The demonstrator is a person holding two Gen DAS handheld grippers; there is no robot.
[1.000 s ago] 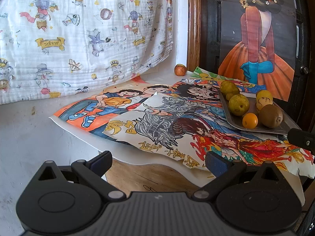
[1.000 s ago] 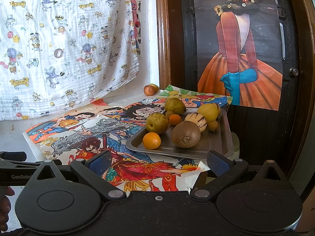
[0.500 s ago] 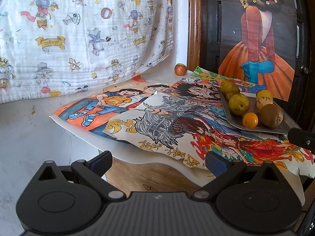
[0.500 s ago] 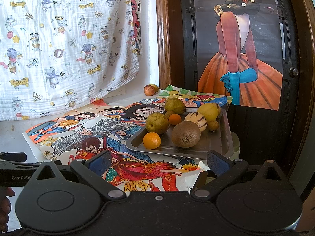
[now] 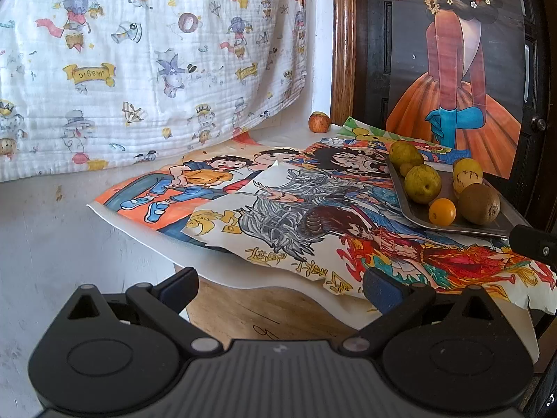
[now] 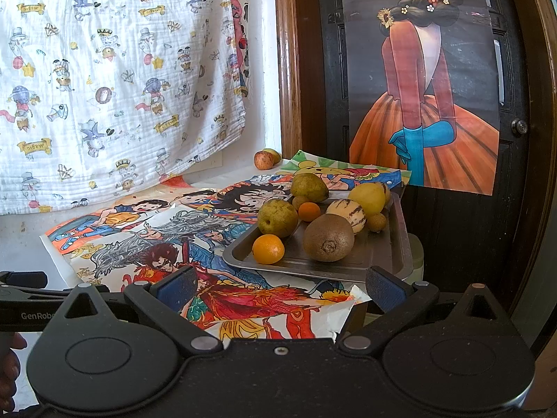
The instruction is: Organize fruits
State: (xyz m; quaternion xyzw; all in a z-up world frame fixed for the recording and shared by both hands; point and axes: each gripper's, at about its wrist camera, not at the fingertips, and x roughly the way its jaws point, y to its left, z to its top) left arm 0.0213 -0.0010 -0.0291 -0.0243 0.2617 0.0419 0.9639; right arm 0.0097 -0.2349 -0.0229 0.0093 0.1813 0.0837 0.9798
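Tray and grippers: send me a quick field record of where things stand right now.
tray: metal, on the drawings, near the table's right edge
on tray: kiwi, orange, pear, striped melon, other yellow-green fruit
off tray: apple at the back by the wall
left gripper: open, empty, short of the table
right gripper: open, empty, facing the tray

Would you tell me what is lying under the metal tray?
The metal tray rests on overlapping coloured cartoon drawings, which show around its left and front edges. What lies directly beneath its base is hidden by the tray.
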